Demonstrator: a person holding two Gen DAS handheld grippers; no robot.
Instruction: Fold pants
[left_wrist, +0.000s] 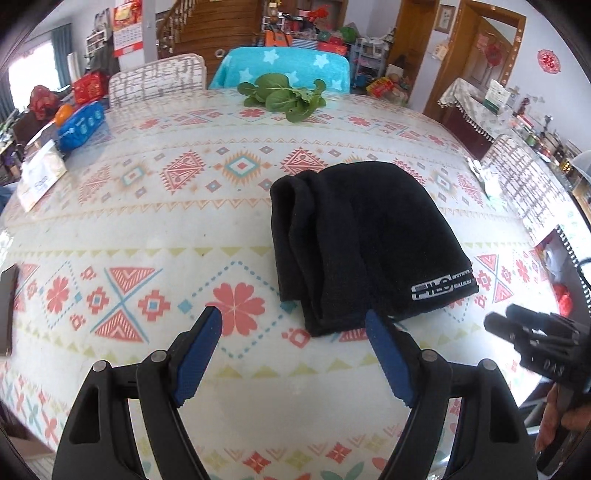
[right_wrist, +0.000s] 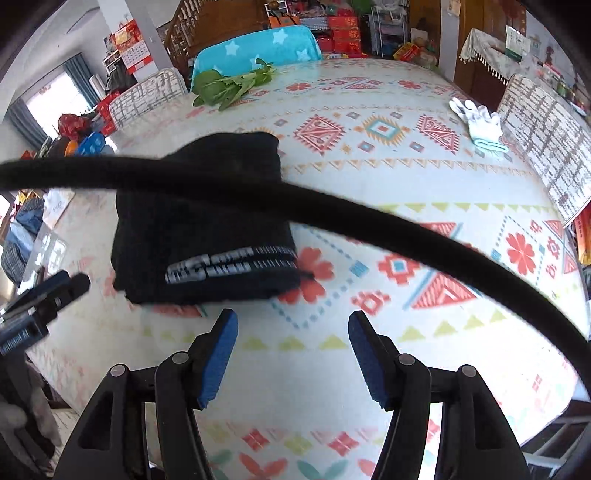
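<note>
The black pants (left_wrist: 362, 236) lie folded into a thick stack on the patterned tablecloth (left_wrist: 147, 229), with a white logo on the near right corner. My left gripper (left_wrist: 293, 317) is open and empty, just short of the stack's near edge. The other gripper (left_wrist: 506, 321) shows at the right of the left wrist view. In the right wrist view the same folded pants (right_wrist: 199, 229) lie ahead to the left. My right gripper (right_wrist: 291, 321) is open and empty, just below the stack's near right corner. The left gripper (right_wrist: 70, 280) shows at the left edge there.
A black cable (right_wrist: 332, 210) arcs across the right wrist view. Green leafy vegetables (left_wrist: 284, 96) lie at the table's far edge. White gloves (right_wrist: 480, 122) lie at the far right. A blue pack (left_wrist: 81, 125) and a white box (left_wrist: 40, 173) sit at the left. Chairs surround the table.
</note>
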